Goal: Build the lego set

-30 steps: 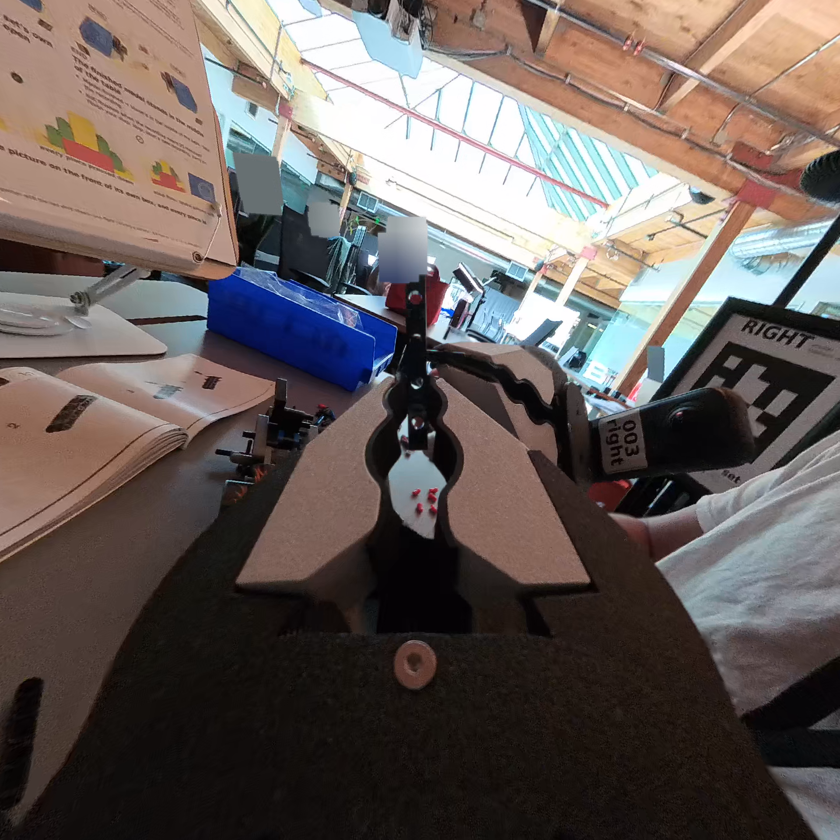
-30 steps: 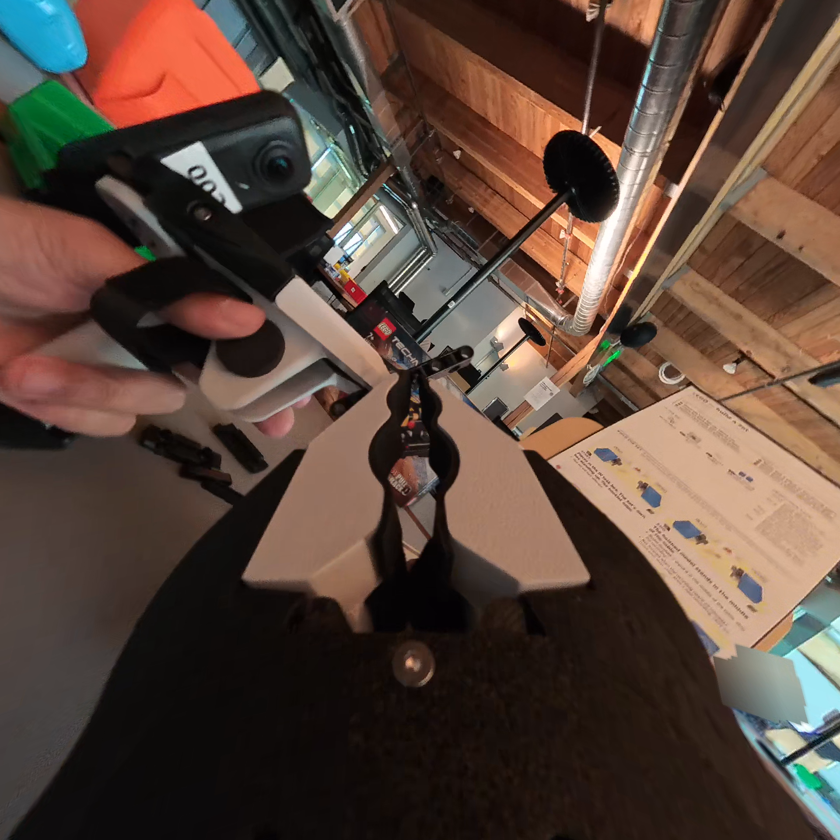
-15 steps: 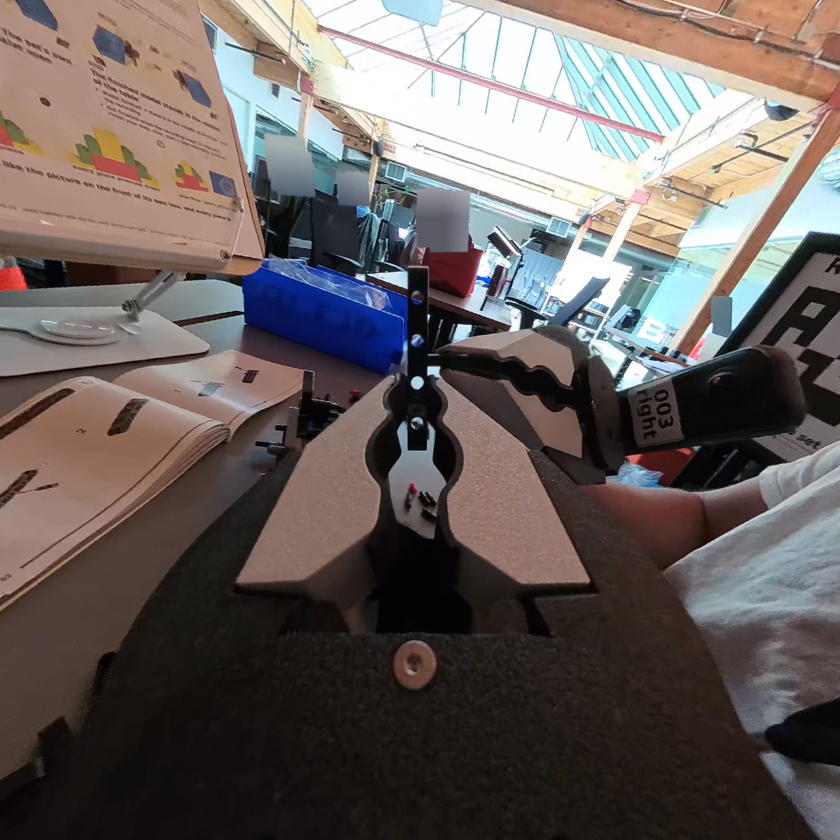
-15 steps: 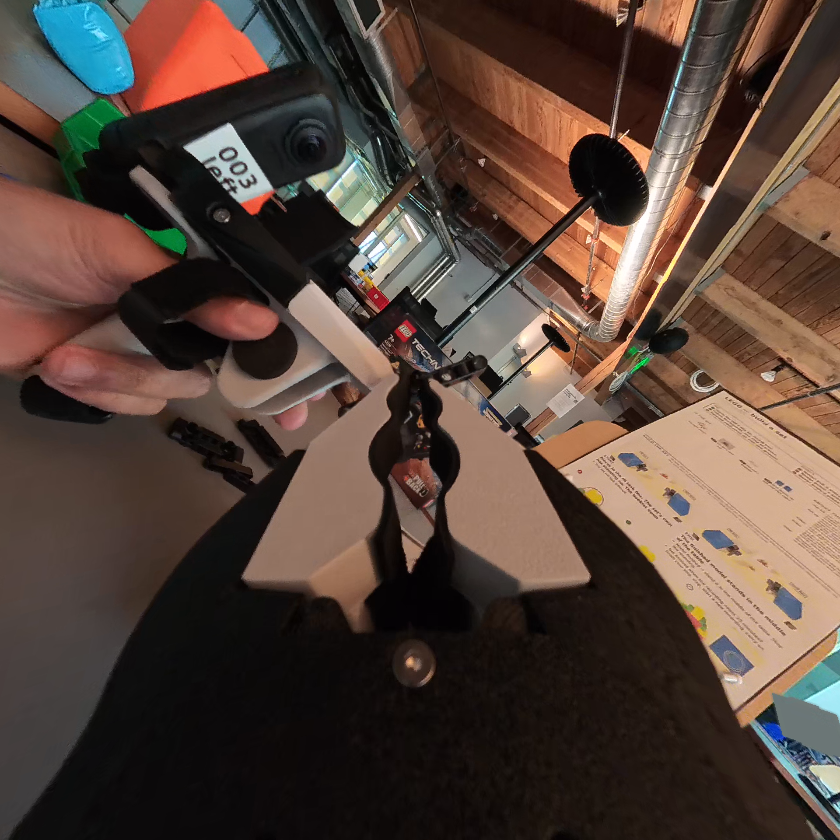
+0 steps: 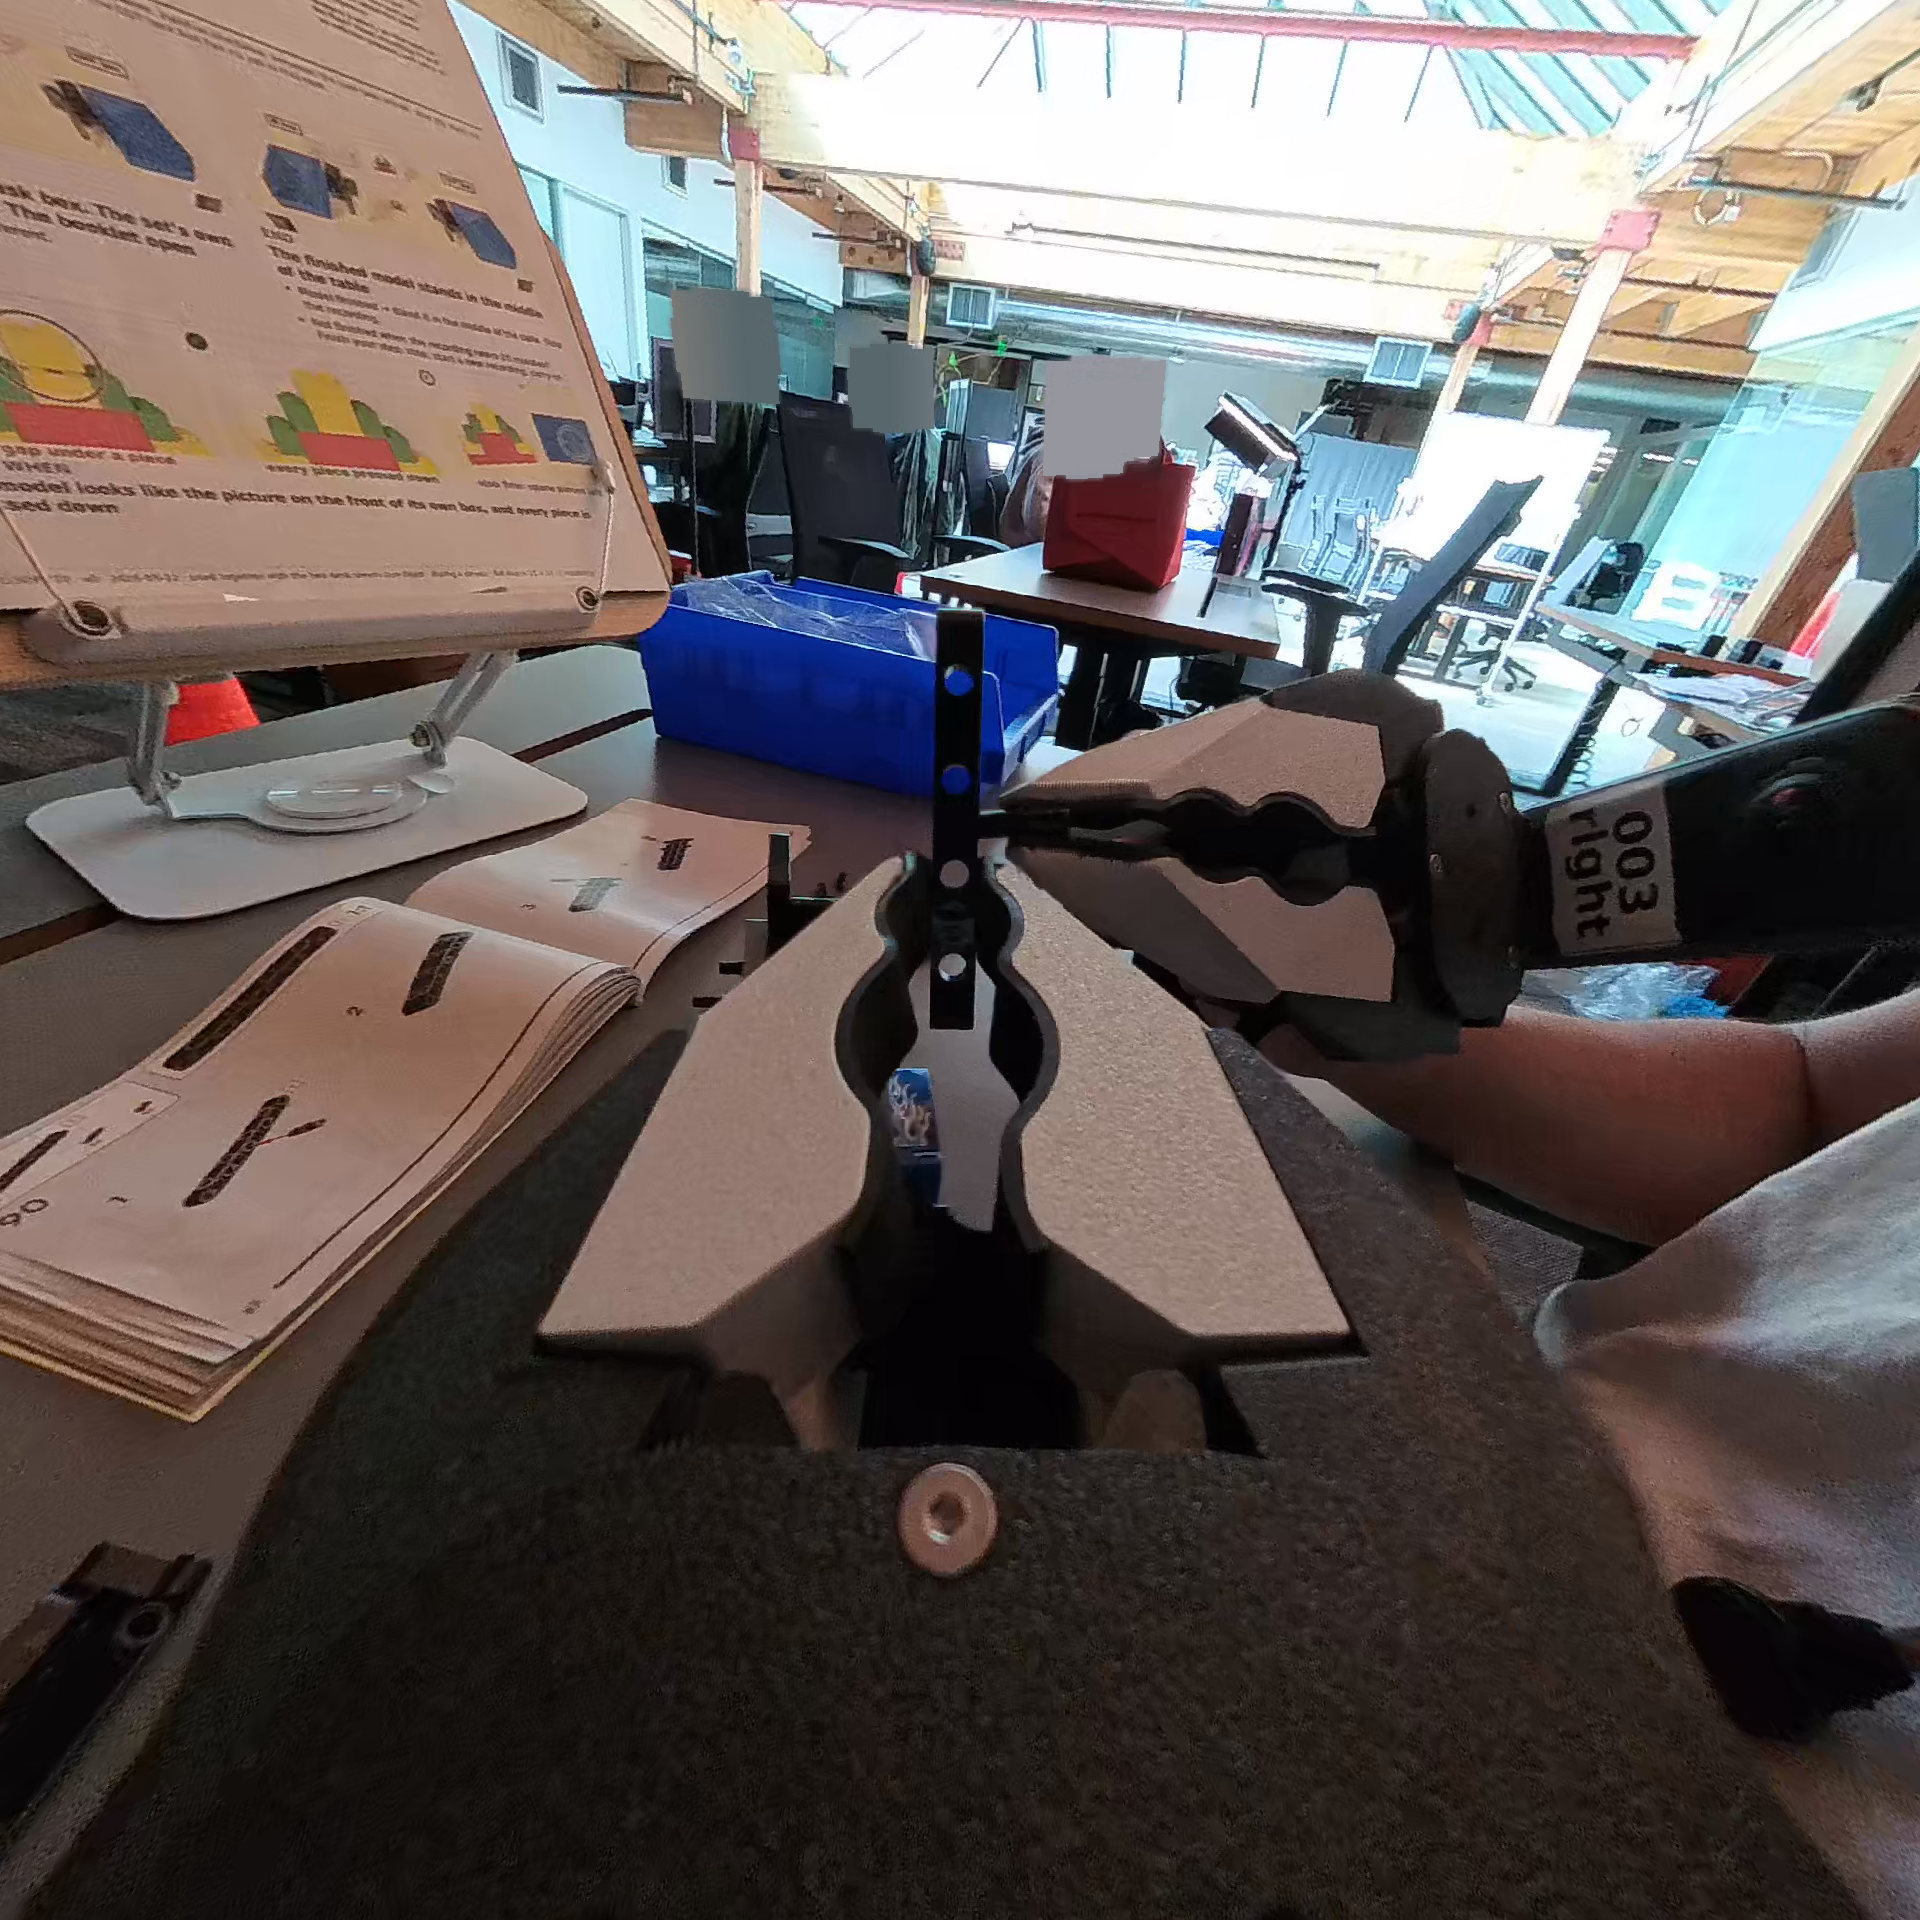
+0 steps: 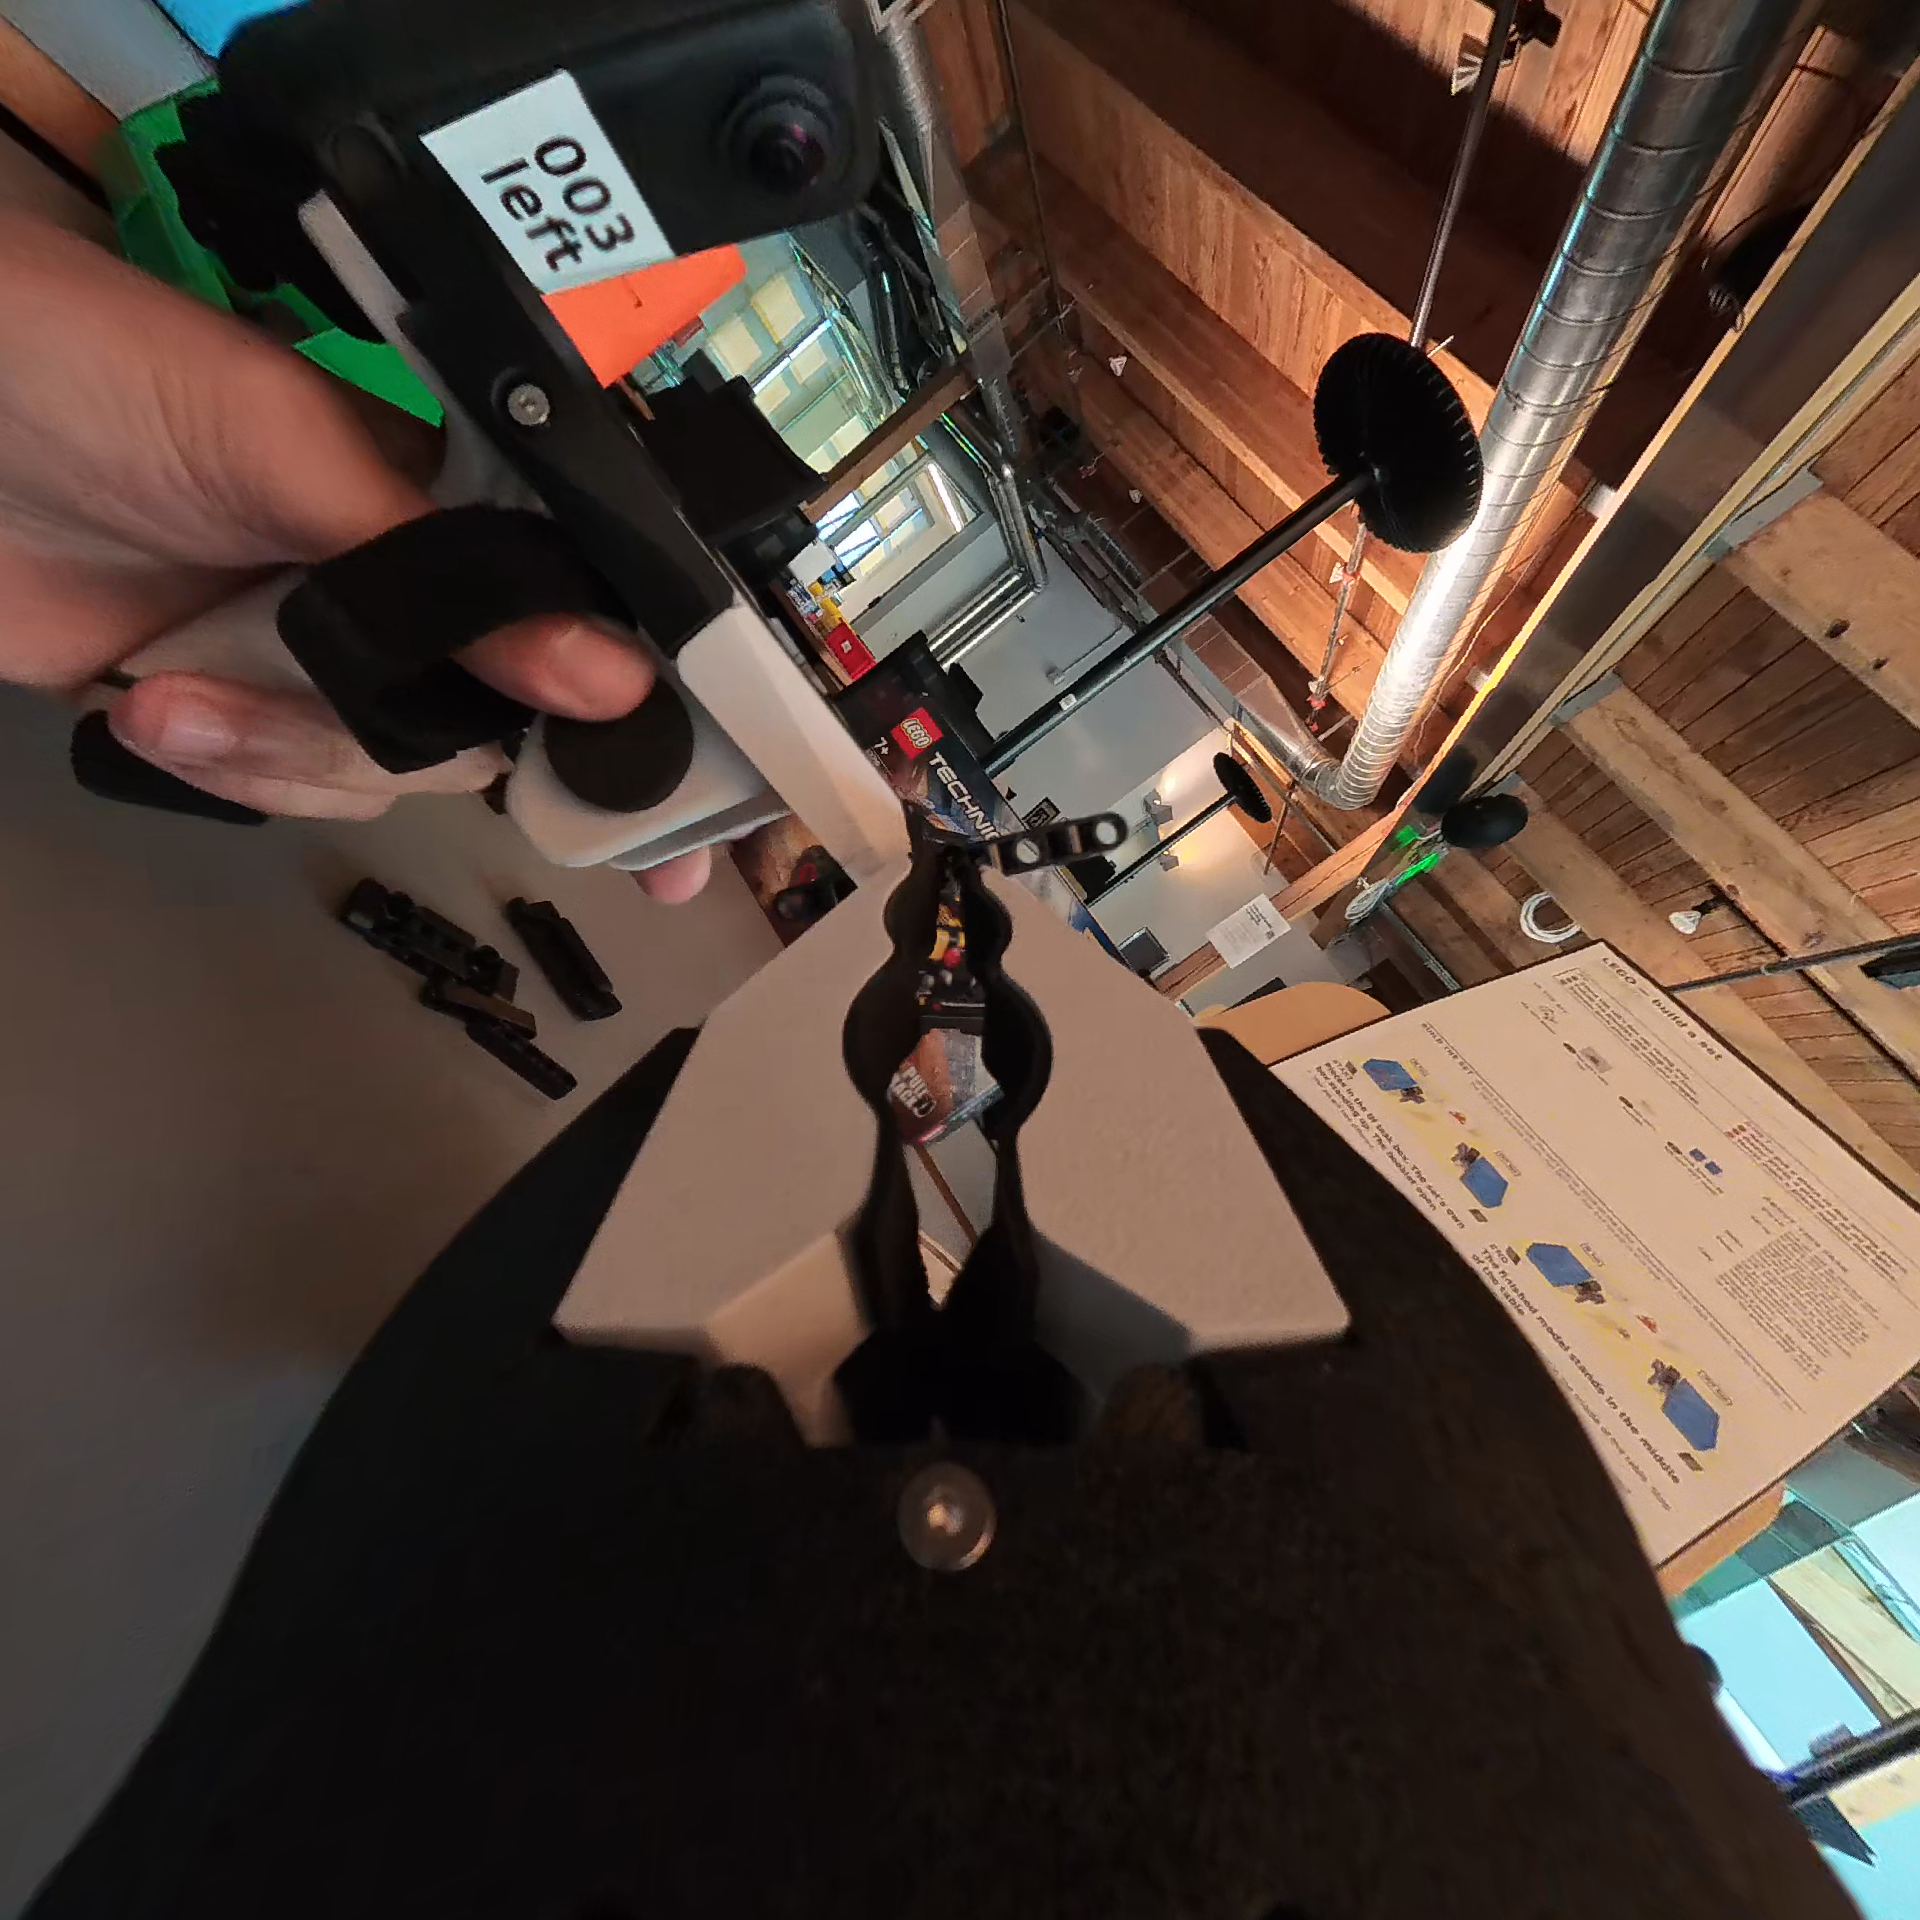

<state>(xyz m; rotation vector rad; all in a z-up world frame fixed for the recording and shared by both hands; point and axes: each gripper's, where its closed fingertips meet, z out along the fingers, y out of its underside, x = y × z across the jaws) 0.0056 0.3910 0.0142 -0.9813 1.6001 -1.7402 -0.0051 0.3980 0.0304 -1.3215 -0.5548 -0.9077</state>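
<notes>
My left gripper (image 5: 954,878) is shut on a black Technic beam (image 5: 957,748) with several holes and holds it upright above the table. My right gripper (image 5: 1013,826) comes in from the right with its tips against the beam's side, shut on a small black pin (image 5: 1044,828). In the right wrist view the right gripper (image 6: 948,862) has the beam (image 6: 1060,836) sticking out past its tips, and the left gripper's body (image 6: 623,665) sits in a hand at upper left. A partly built black model (image 5: 779,904) stands on the table behind my left fingers.
An open instruction booklet (image 5: 312,1060) lies at left. Behind it are a sheet on a stand (image 5: 291,312) and a blue bin (image 5: 831,707). Several loose black beams (image 6: 468,977) and the set's box (image 6: 935,769) are on the table. A forearm (image 5: 1558,1101) crosses at right. My left and right fingertips are right by each other.
Both grippers have tilted down toward the table together. The beam stays in my left gripper and the right gripper's tips stay pressed at its side.
</notes>
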